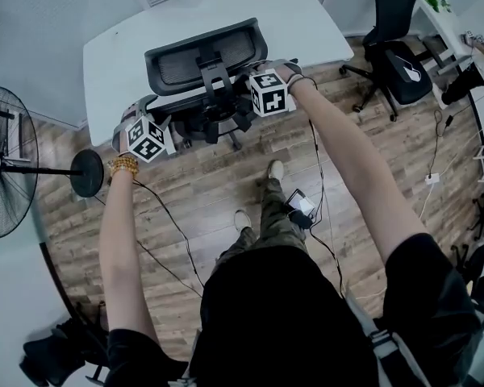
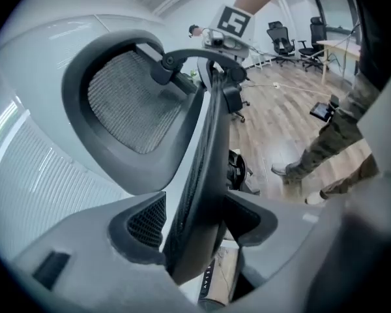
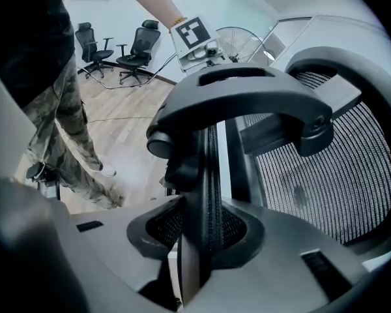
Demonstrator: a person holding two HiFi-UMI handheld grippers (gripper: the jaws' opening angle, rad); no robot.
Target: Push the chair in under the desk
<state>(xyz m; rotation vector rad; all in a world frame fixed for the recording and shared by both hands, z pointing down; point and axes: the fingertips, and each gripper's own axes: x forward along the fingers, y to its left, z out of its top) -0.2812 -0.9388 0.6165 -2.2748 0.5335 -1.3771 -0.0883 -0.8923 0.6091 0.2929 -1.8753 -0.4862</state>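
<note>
While the left gripper (image 2: 195, 222), at eleven o'clock from the person, stands spread with the backrest (image 2: 207, 142) rim loose between its jaws, the right gripper (image 3: 199, 230) at twelve pinches that rim. Just beyond, the mesh office chair (image 1: 203, 61) sits close against the white desk (image 1: 306, 18), its base out on the wood floor (image 1: 226, 176). A good finish, I judge, needs the left jaws closed on the rim first, then an even push straight toward twelve, so the chair doesn't swing toward the pedestal fan (image 1: 4, 164) at ten.

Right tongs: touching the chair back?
Touching. The right gripper view shows both pads of the right tongs closed against the thin edge of the chair back, no gap on either side.
</note>
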